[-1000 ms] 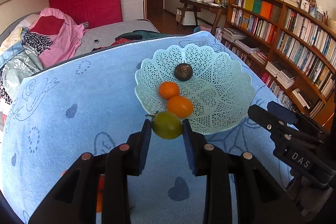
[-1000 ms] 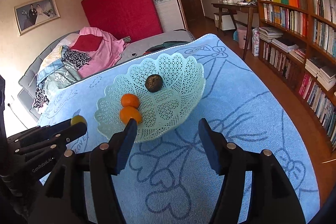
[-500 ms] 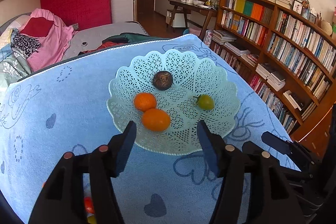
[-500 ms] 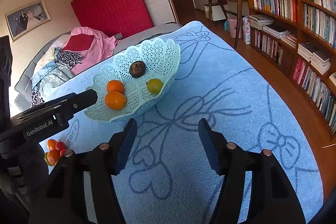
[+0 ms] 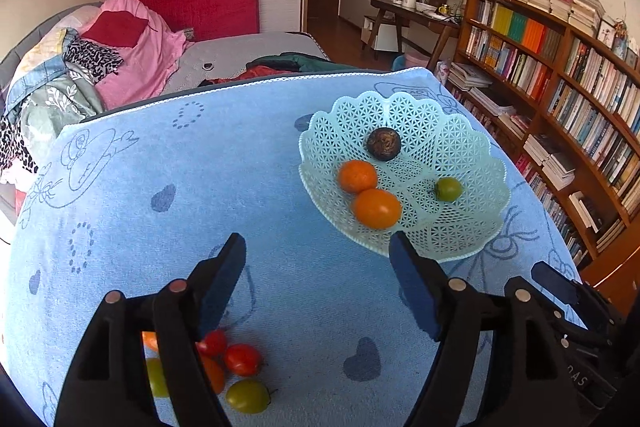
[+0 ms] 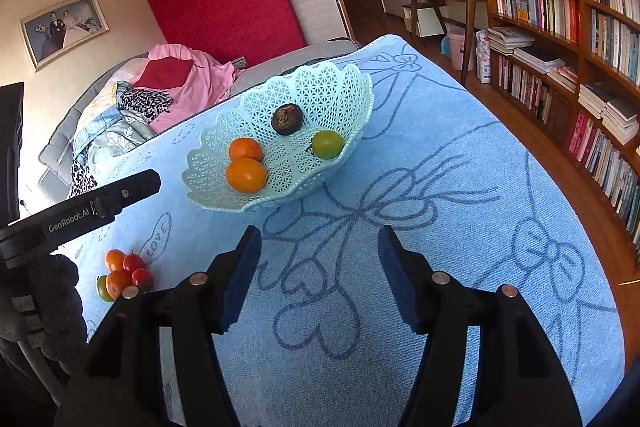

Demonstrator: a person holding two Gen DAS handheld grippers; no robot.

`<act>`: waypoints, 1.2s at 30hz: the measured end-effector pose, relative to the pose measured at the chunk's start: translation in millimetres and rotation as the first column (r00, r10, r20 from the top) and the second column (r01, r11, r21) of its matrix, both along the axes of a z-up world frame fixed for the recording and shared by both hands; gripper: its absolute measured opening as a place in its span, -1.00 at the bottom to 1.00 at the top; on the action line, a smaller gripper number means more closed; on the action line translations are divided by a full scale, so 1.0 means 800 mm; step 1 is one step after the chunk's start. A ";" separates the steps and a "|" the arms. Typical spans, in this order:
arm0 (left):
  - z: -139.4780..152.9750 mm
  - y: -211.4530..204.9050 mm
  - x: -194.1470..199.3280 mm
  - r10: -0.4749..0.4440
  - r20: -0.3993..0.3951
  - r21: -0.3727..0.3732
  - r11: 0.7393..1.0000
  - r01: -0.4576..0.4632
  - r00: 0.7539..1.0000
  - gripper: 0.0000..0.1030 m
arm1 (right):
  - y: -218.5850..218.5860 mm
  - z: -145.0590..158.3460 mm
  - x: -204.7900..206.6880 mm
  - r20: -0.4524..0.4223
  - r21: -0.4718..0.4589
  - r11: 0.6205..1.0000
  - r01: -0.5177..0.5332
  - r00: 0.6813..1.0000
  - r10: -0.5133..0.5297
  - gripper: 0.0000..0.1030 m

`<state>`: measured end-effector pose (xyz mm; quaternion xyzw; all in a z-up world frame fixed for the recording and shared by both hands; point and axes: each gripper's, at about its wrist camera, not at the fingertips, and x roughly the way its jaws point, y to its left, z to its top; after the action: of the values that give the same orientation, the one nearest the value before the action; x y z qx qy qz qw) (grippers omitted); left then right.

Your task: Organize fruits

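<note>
A pale green lattice basket (image 5: 472,131) (image 6: 340,87) stands on the blue cloth. In it lie two oranges (image 5: 376,207) (image 6: 246,174), a dark brown fruit (image 5: 383,143) (image 6: 286,119) and a green tomato (image 5: 448,189) (image 6: 327,143). My left gripper (image 5: 318,259) hovers near the basket's front left rim, its jaws opening with nothing between them. A cluster of loose fruit (image 5: 240,359) (image 6: 124,273), red, orange and green, lies on the cloth under its left finger. My right gripper (image 6: 319,247) stands open and empty over bare cloth in front of the basket.
The blue patterned cloth (image 5: 160,195) (image 6: 460,195) covers the table. A tall bookshelf (image 5: 560,87) (image 6: 580,47) lines the right wall past the table edge. A bed with piled clothes (image 5: 100,59) lies behind. A gloved hand (image 6: 44,291) holds the left gripper.
The left gripper let go of the green tomato, which now lies in the basket. It opened wide and drew back leftward, so the loose fruit cluster came into view. The right gripper stayed open.
</note>
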<state>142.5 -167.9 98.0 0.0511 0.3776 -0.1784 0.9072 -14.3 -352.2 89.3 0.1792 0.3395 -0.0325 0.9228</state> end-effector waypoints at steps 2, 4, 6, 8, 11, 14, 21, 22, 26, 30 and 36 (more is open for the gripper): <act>0.000 0.015 -0.002 0.025 -0.006 0.005 1.000 -0.025 1.000 0.44 | 0.007 -0.001 0.000 -0.003 -0.001 1.000 -0.013 1.000 0.013 0.21; 0.000 0.030 -0.005 0.044 -0.010 -0.004 0.999 -0.044 0.999 0.44 | 0.016 -0.001 0.000 -0.006 0.002 1.000 -0.029 1.000 0.029 0.21; 0.002 0.045 -0.008 0.059 -0.015 -0.014 0.998 -0.059 0.998 0.47 | 0.024 0.000 0.000 -0.006 0.002 0.999 -0.044 0.999 0.044 0.21; 0.005 0.061 -0.012 0.078 -0.007 -0.018 0.997 -0.078 0.997 0.49 | 0.032 0.001 0.000 -0.006 0.004 0.998 -0.058 0.998 0.058 0.21; 0.008 0.086 -0.019 0.111 0.011 -0.011 0.994 -0.111 0.994 0.51 | 0.043 0.000 0.002 -0.018 0.024 0.996 -0.088 0.996 0.088 0.22; 0.005 0.112 -0.027 0.137 0.011 -0.021 0.990 -0.137 0.991 0.66 | 0.056 -0.002 0.003 -0.026 0.034 0.992 -0.119 0.992 0.120 0.28; -0.008 0.161 -0.037 0.204 -0.024 -0.037 0.978 -0.205 0.979 0.66 | 0.093 -0.005 0.009 -0.037 0.025 0.981 -0.194 0.980 0.195 0.28; -0.010 0.166 -0.040 0.208 -0.027 -0.036 0.977 -0.209 0.978 0.66 | 0.099 -0.005 0.010 -0.039 0.023 0.978 -0.208 0.977 0.209 0.28; -0.019 0.177 -0.045 0.214 -0.040 -0.037 0.976 -0.216 0.976 0.66 | 0.122 -0.005 0.012 -0.048 0.017 0.965 -0.260 0.964 0.260 0.28; -0.028 0.187 -0.051 0.216 -0.045 -0.023 0.976 -0.217 0.975 0.66 | 0.139 -0.010 0.014 -0.057 0.020 0.953 -0.303 0.951 0.304 0.28; -0.047 0.203 -0.058 0.222 -0.071 -0.014 0.975 -0.224 0.972 0.66 | 0.172 -0.017 0.017 -0.083 -0.001 0.929 -0.370 0.926 0.368 0.28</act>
<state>95.8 -5.2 60.8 -0.0078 0.4099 -0.0813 0.9084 -0.4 -214.8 75.6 0.1029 0.4043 0.1314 0.8993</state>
